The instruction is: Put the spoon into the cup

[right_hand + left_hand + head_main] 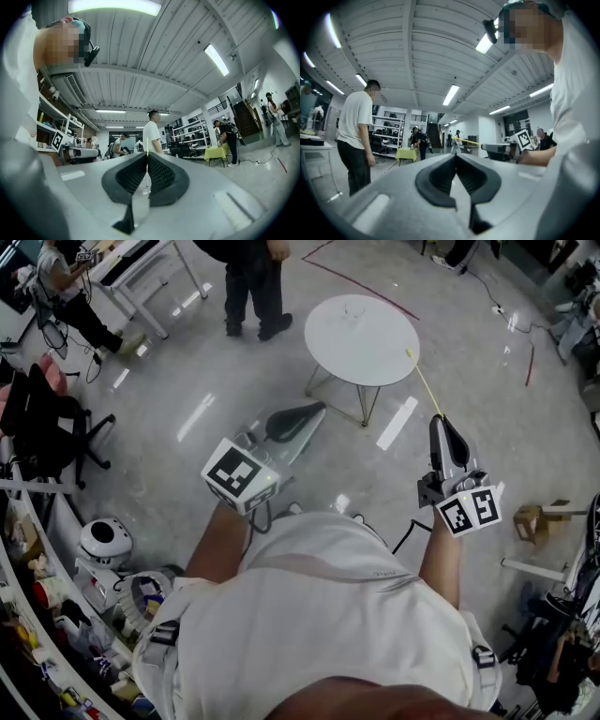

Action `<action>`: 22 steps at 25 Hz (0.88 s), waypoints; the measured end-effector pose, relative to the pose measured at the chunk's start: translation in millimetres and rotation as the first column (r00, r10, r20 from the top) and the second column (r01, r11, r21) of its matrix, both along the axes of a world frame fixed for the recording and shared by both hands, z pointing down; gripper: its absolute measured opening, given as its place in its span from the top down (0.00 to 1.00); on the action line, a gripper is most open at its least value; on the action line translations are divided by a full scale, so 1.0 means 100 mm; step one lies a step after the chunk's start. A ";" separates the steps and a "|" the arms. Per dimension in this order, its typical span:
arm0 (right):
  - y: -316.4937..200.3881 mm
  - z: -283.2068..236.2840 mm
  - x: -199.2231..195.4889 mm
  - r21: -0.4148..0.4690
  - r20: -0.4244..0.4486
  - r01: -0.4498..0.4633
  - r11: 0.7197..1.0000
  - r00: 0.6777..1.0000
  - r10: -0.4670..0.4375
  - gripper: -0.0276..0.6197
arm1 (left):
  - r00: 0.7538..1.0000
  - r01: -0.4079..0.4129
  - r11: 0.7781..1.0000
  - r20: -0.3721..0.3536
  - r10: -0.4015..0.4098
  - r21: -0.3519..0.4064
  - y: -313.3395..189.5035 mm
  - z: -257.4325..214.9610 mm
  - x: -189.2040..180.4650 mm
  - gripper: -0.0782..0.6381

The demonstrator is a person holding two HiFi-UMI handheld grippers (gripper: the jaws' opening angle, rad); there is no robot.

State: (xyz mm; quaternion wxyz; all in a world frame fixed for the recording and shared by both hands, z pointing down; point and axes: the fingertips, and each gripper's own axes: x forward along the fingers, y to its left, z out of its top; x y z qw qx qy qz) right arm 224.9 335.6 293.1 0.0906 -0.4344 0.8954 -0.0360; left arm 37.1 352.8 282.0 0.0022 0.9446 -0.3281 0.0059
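Note:
A thin yellow spoon (424, 382) sticks out from the tip of my right gripper (439, 420), which is shut on its handle. In the right gripper view the spoon shows as a yellow sliver (147, 157) pinched between the black pads (161, 176). The spoon points toward a round white table (375, 352) a step away. On the table stands a clear cup (353, 309). My left gripper (314, 409) is held out level to the left of the right one, with its jaws together on nothing (455, 157). From the left gripper view, the spoon (467, 140) shows off to the right.
A person (253, 287) stands beyond the table, and another stands by a white desk (141, 268) at the far left. A black office chair (47, 418) and cluttered shelves line the left side. A wooden stool (534, 518) and cables lie to the right.

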 end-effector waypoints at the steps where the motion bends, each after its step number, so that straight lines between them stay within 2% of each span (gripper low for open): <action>1: -0.01 0.01 -0.05 -0.005 0.005 -0.006 1.000 1.000 0.006 0.94 | 1.000 -0.002 1.000 -0.002 0.002 0.000 0.00 0.00 -0.06 0.89; 7: -0.05 0.07 -0.37 -0.037 0.013 -0.067 0.997 0.998 0.068 0.94 | 1.000 -0.024 1.000 -0.010 0.024 -0.007 0.00 0.07 -0.52 0.89; 12: -0.11 0.19 -0.72 -0.060 -0.014 -0.116 0.991 0.993 0.115 0.94 | 0.999 -0.023 0.999 -0.036 0.022 -0.047 -0.12 0.30 -0.97 0.89; 17: -0.19 0.28 -0.73 -0.080 -0.050 -0.140 0.987 0.989 0.136 0.94 | 0.997 -0.041 0.998 -0.064 0.037 -0.056 -0.27 0.41 -0.99 0.89; 22: -0.62 0.38 -0.65 -0.100 -0.037 -0.146 0.984 0.989 0.143 0.94 | 0.998 -0.027 0.997 -0.053 0.024 -0.067 -0.63 0.46 -0.95 0.89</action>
